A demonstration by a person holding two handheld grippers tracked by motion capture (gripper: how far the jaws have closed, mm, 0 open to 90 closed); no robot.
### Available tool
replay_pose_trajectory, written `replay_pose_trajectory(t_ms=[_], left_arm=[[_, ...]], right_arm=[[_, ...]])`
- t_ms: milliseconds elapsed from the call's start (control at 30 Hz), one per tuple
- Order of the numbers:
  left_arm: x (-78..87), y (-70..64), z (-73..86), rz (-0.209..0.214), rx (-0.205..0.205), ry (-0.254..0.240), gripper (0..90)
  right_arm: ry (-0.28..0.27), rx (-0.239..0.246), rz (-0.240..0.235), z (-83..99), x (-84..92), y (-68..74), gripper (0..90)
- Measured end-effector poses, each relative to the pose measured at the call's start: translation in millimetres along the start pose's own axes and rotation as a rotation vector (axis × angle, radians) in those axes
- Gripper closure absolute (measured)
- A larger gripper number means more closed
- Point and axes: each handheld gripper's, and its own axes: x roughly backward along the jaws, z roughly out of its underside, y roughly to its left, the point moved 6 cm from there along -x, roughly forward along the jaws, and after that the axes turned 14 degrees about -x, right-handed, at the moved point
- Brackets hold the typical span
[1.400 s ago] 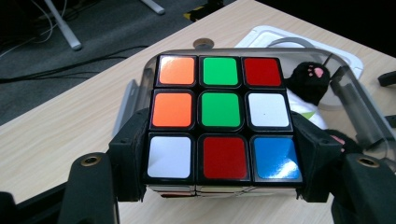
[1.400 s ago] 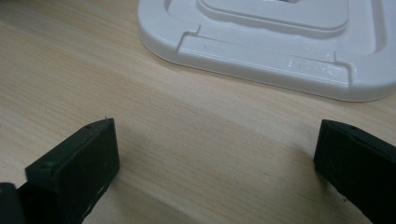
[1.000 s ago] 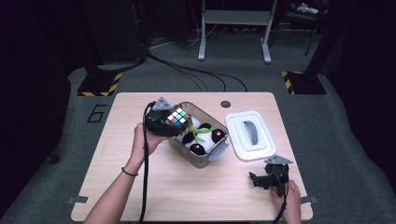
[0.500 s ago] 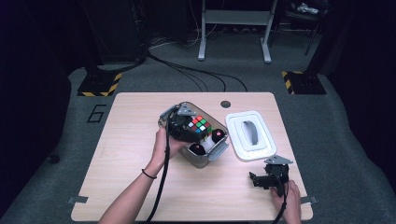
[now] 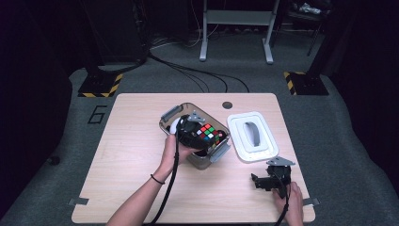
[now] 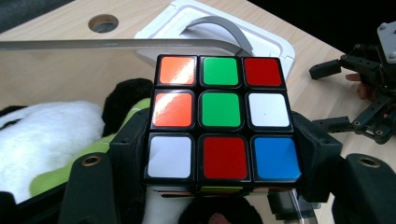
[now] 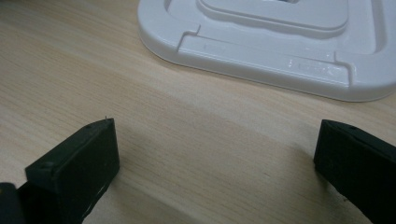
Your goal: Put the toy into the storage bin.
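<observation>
Now the left gripper (image 5: pixel 200 134) clamps its jaws on the puzzle cube (image 6: pixel 222 116) directly above the clear bin (image 5: pixel 169 114), while the right gripper (image 5: pixel 269 181), jaws wide and empty, rests on the worktop (image 5: pixel 127 160).

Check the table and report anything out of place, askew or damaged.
Nothing looks damaged or spilled. The white lid lies off the clear box, flat on the table beside it. The left gripper holds the scrambled puzzle cube over the box, above a plush toy. The right gripper rests open, holding nothing.
</observation>
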Motion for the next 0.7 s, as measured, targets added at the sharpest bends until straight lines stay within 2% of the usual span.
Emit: replay_pose_trajectory(t_ms=[167, 267, 367, 500, 700], left_arm=[[-0.5, -1.6, -0.2, 0.009, -0.003, 0.003, 33.5], [3.3, -4.6, -1.3, 0.029, -0.012, 0.007, 29.6], [7.0, -6.1, -1.9, 0.029, -0.035, 0.017, 27.0], [15.8, -3.0, -5.3, 0.03, -0.036, -0.007, 24.4], [22.7, 3.6, -12.5, 0.006, -0.04, -0.026, 26.0]], right_arm=[[0.0, 0.0, 0.0, 0.0, 0.0, 0.0, 0.0], [-0.001, -0.002, 0.0, 0.0, 0.0, 0.1, 0.0], [0.0, -0.003, -0.002, 0.0, 0.0, 0.3, 0.0], [0.0, -0.001, 0.0, 0.0, 0.0, 0.1, 0.0], [0.0, 0.0, 0.0, 0.0, 0.0, 0.0, 0.0]])
